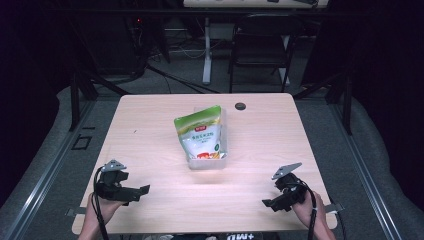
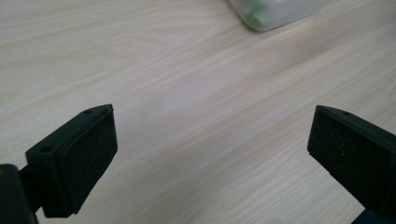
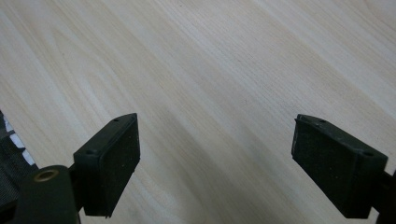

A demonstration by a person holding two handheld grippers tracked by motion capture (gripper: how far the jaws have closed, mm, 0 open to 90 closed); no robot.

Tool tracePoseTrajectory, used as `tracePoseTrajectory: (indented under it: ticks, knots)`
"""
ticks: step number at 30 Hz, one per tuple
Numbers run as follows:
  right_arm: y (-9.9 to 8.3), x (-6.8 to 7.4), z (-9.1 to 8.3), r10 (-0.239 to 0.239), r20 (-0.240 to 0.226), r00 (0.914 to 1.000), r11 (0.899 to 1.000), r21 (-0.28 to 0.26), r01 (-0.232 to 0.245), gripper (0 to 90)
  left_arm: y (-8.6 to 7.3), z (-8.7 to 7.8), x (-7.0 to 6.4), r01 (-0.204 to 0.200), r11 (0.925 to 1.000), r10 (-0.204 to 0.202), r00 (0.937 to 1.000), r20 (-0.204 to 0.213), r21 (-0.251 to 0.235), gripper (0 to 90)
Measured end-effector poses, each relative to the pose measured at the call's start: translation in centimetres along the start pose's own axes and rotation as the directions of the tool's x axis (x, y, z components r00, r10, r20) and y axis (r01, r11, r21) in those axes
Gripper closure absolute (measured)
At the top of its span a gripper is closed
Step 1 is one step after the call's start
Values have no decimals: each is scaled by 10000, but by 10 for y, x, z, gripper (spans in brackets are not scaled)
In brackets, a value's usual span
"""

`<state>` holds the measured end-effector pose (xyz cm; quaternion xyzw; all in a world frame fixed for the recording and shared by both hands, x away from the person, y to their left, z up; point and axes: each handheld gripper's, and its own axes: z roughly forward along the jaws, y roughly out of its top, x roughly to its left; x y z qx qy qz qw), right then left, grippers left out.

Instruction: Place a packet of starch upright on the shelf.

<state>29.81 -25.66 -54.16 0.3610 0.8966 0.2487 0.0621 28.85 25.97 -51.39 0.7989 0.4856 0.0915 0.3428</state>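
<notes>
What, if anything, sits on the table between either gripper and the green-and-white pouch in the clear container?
Nothing visible does. Bare table lies between the left gripper, the right gripper and the pouch in its clear container. Both grippers are open, holding nothing.

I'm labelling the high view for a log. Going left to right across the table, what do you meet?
Left tongs → pouch leaning in a clear tub → small dark disc → right tongs.
</notes>
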Motion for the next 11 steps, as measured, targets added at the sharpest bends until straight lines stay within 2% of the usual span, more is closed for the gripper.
tracePoseTrajectory:
  ticks: [3, 5, 6, 7, 9, 10, 11]
  knots:
    - [0, 0, 1, 52, 33, 10000, 10000, -28, -52, 148, -8, 7, 0, 57, 9998, -60, 9999, 150, 174, 10]
    - [-1, 0, 1, 106, 36, 9999, 9999, 31, -106, 148, -10, 10, -1, -285, 9983, 281, 9996, 82, 506, 14]
    - [-1, 0, 2, 104, 28, 9999, 9999, 35, -104, 148, -11, 10, -3, -363, 9983, 367, 9993, -73, 464, 15]
    - [-1, 0, 2, 91, 38, 10000, 10000, 8, -91, 148, -11, 10, -2, -372, 9985, 373, 9993, -31, 399, 20]
    - [-1, -1, 2, 5, 49, 10000, 10000, 30, -5, 148, -12, 12, -1, -188, 9996, 183, 9995, 238, 208, 24]
    - [-1, 0, 2, 116, 3, 9999, 9999, -34, -116, 148, -12, 13, 0, -121, 9998, 116, 9991, 405, 125, 13]
    - [-1, -1, 3, 138, 18, 9999, 9999, -31, -138, 148, -11, 15, 0, 64, 10000, -68, 9971, 754, 62, 3]
